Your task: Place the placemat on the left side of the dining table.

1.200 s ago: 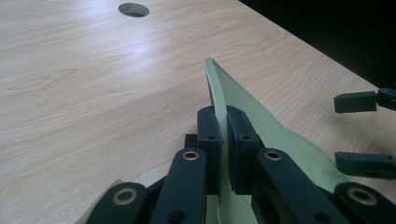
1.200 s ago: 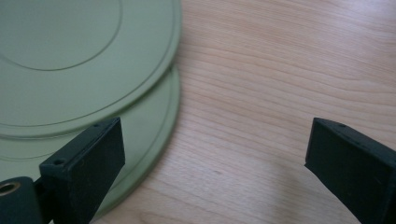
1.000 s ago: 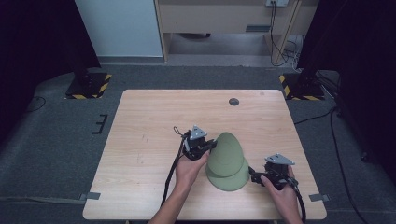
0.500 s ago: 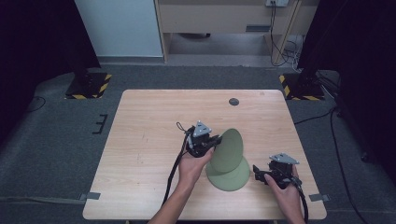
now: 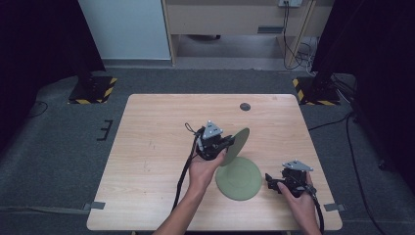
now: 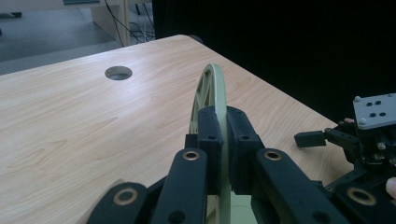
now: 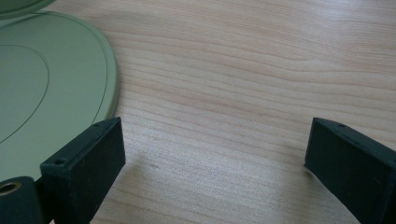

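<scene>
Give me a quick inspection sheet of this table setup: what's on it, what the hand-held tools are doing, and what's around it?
Surface: light wooden table, with a round hole near its far edge.
Job's things: two green plates; lifted plate held on edge above the table, flat plate lying below it.
Clutter: nothing seen.
Grippers: left tool is clamped on the lifted plate's rim; right tool is open, low over bare wood beside the flat plate.
Cables: a black cable trails from the left tool.
Surroundings: grey carpet, dark curtains, striped stand bases, a wooden cabinet behind.
</scene>
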